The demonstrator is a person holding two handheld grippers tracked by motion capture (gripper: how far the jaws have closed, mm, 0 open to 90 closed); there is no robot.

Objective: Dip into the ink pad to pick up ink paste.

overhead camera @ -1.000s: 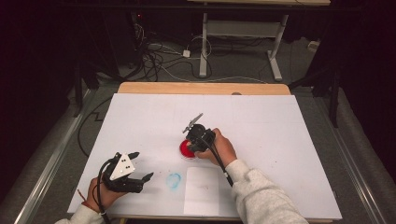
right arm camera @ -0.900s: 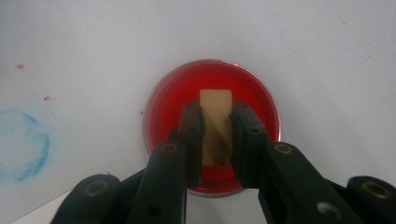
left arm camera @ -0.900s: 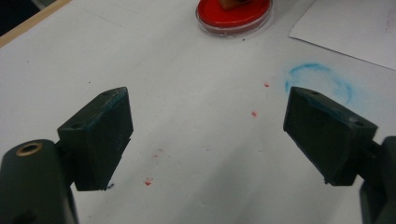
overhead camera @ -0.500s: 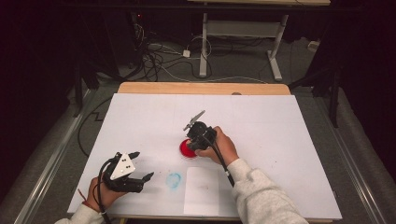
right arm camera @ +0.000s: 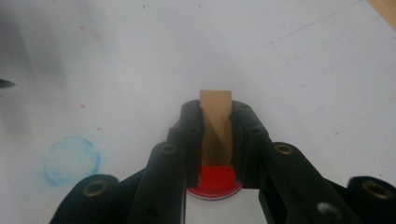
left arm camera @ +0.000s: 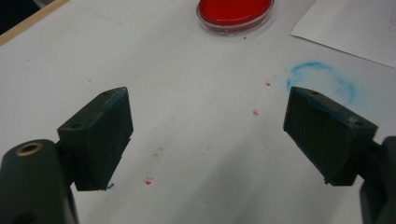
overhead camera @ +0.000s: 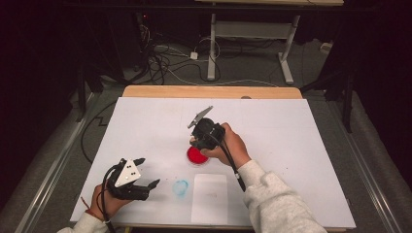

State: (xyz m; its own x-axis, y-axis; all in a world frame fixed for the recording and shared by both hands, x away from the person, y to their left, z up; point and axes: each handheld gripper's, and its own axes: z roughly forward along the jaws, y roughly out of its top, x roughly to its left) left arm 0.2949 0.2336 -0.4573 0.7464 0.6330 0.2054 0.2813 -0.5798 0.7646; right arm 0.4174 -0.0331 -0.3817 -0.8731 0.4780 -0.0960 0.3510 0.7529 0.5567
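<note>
The left claw (left arm camera: 208, 135) is seen with jaws held wide apart above the white desk (left arm camera: 187, 93), nothing between them. A red dish (left arm camera: 235, 14) lies ahead. A blue ring stain (left arm camera: 322, 81) is noted near the right jaw, a paper sheet (left arm camera: 355, 28) beyond.

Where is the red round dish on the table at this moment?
In the high view the red dish lies near the table's middle, directly under the right gripper, with the blue ring stain and the white sheet nearer the person.
</note>
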